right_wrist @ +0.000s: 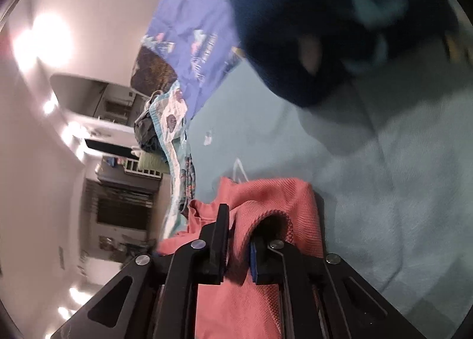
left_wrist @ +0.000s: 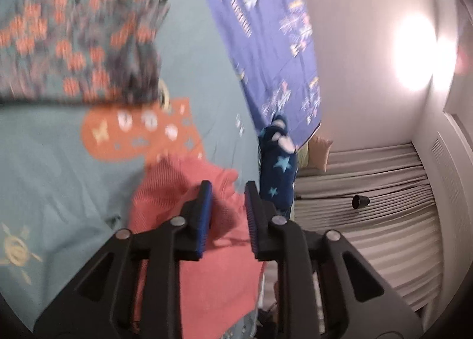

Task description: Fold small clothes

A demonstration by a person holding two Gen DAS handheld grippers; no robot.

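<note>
A coral-pink knit garment (left_wrist: 183,191) hangs over the teal bed sheet (left_wrist: 59,161). My left gripper (left_wrist: 228,188) is shut on a fold of it, with pink cloth bunched between the blue pads. In the right wrist view the same pink garment (right_wrist: 275,197) drapes over my right gripper (right_wrist: 241,220), which is shut on its edge; the right finger is partly covered by cloth. A dark blue star-print garment (left_wrist: 278,167) lies past the left gripper and looms blurred at the top of the right wrist view (right_wrist: 310,28).
A dark garment with red flowers (left_wrist: 79,31) lies on the sheet at upper left. A purple printed blanket (left_wrist: 266,28) lies along the bed's far side, also in the right wrist view (right_wrist: 192,28). A quilt (right_wrist: 171,120) sits at the bed edge. Grey curtains (left_wrist: 369,191) hang beyond.
</note>
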